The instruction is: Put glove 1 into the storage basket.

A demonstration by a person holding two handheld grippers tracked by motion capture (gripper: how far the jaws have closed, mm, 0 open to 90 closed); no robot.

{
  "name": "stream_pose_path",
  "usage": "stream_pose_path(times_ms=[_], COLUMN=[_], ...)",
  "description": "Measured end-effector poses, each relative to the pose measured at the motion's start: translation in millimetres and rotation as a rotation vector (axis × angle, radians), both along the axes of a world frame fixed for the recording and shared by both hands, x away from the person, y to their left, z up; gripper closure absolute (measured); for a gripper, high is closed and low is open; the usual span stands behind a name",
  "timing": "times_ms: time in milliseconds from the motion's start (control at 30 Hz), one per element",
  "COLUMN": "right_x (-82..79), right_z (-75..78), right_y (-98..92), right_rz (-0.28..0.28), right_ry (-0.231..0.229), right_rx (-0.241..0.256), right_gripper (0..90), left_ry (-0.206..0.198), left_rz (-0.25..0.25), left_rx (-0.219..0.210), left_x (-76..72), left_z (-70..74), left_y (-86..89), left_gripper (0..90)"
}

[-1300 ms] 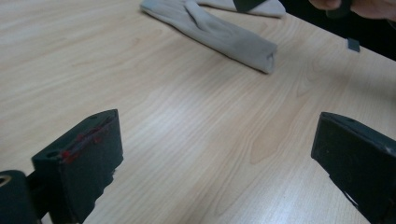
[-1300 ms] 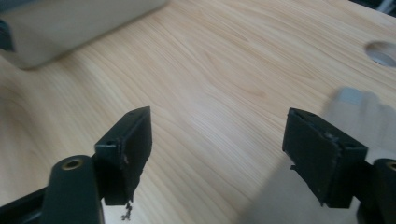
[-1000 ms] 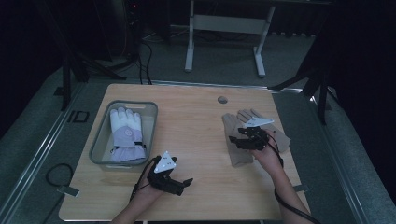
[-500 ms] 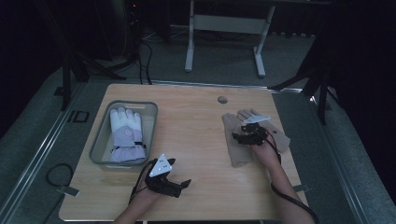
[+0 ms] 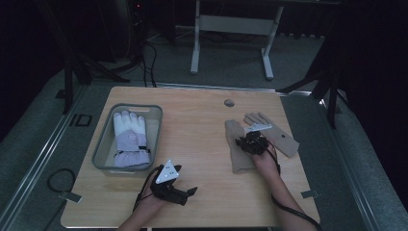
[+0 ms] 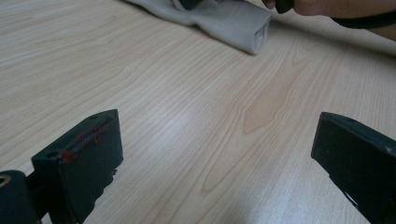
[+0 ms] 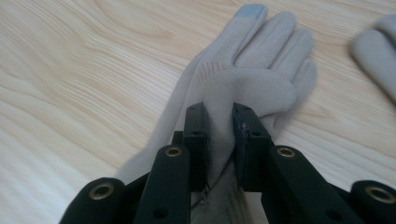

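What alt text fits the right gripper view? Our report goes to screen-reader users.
The right tongs are shut on a fold of a beige glove lying flat on the light wooden table, its fingers pointing away from the camera. Part of a second beige glove shows blurred at the right edge.

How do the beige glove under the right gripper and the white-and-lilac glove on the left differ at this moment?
The thin beige knit glove lies on the bare wooden table, while the padded white-and-lilac glove lies inside the grey plastic bin. The beige one has a fold of fabric pinched up by the right gripper; the white-and-lilac one is untouched and flat. The beige glove is slim, the other bulky. Both point their fingers away from the person.
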State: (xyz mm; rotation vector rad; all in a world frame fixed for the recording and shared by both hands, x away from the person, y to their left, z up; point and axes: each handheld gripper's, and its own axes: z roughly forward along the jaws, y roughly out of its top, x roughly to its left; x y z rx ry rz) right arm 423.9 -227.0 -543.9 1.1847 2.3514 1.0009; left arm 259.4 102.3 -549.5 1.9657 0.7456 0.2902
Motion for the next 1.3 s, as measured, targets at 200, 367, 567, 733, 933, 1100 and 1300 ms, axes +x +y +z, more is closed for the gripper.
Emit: stream_pose_path(times_ms=[200,367,567,733,933,1100,1300], right_x=[-16.0,-29.4,-40.6,-49.7,-54.4,-56.4,-59.6], right_z=[19.1,29.4,41.2,23.1,-1.5,-6.8,3.8], right_y=[30.2,55.1,71.5,85.8,93.4,96.3,88.2], right_rz=[-0.042,-0.062,-0.133,-0.147,-0.141,-0.098,-0.065], right_ry=[0.007,-0.013,-0.025,0.004,0.047,0.040,0.039], right_rx=[0.078,0.082,0.130,0.122,0.103,0.078,0.101], right_gripper=[77.3,77.3,77.1,76.9,74.5,64.4,54.8], left_ry=[-0.011,-0.031,-0.048,-0.055,-0.047,-0.049,-0.051], left_rz=[-0.004,-0.004,-0.003,-0.003,-0.013,-0.016,-0.015], left_rx=[0.005,-0.006,-0.020,-0.017,-0.017,-0.018,-0.019], left_x=[-0.1,-1.4,-2.5,-2.8,-3.2,-3.5,-2.7], left_z=[-0.7,-0.3,1.0,0.3,-2.1,-2.3,-3.5], left_y=[-1.2,-0.8,1.4,2.2,1.0,0.6,1.7], left_gripper=[2.1,2.1,2.1,2.2,2.2,2.2,2.2])
